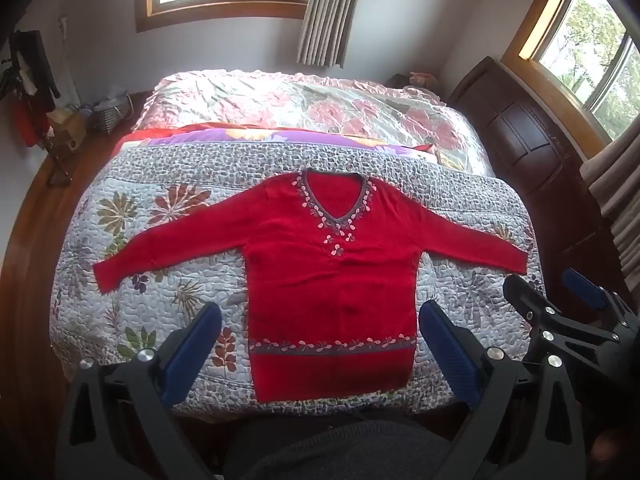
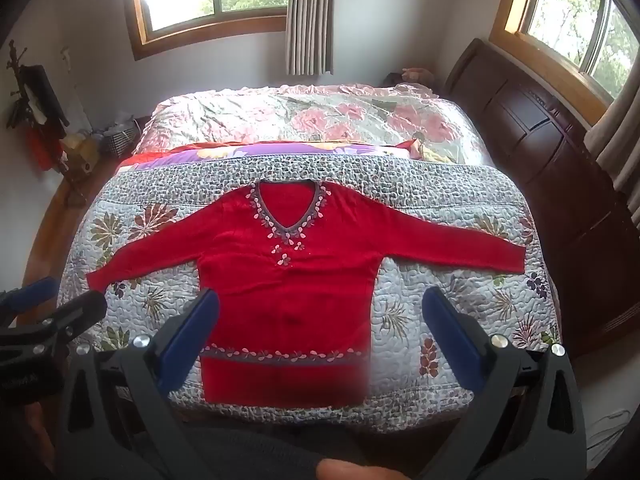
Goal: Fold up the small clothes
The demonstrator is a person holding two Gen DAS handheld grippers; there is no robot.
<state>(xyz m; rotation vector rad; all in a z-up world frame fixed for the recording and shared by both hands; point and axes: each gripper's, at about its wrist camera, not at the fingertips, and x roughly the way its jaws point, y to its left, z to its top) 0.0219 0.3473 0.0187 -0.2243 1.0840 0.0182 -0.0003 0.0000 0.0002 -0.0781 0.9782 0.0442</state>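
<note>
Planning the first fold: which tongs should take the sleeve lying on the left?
Left. The left tongs are open over the red sweater, nearer that left sleeve; the right tongs sit farther right. Judgement only.

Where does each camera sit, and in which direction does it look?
Left wrist: on the left gripper, open, at the foot of the bed, facing the red sweater; the right gripper shows at right.
Right wrist: on the right gripper, open, slightly further right, facing the same way; the left gripper shows at left.
Shared: the sweater spread flat on the quilt, the windows, a dark knee below.
</note>
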